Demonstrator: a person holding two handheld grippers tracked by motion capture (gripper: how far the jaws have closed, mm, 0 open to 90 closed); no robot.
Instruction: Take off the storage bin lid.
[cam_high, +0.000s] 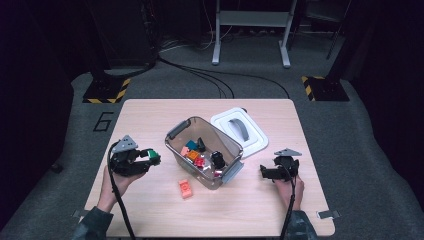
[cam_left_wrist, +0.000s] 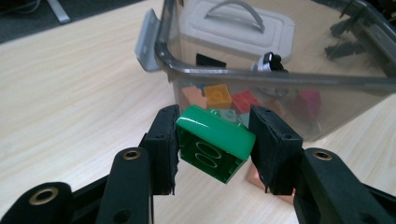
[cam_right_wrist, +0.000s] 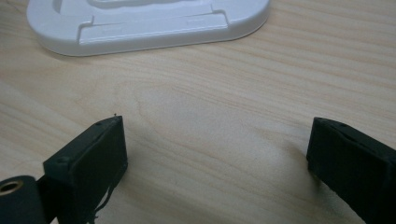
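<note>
Wooden table (cam_high: 150, 115), pale grain. Floor at its 10 o'clock corner carries a painted "6" (cam_high: 102, 121); no other legible writing.

Clear storage bin (cam_high: 176, 150) at table centre, loose coloured bricks inside. White lid (cam_high: 252, 135) with grey handle lies at the bin's 2 o'clock, touching it.

Left gripper (cam_left_wrist: 215, 135) at the bin's 9 o'clock, jaws pinching a green brick (cam_left_wrist: 214, 142), tilted, underside sockets showing.

Right gripper (cam_right_wrist: 215, 154) at the bin's 3 o'clock, jaws spread wide over bare wood.

Orange brick (cam_high: 185, 188) on the table at the bin's 6 o'clock.
</note>
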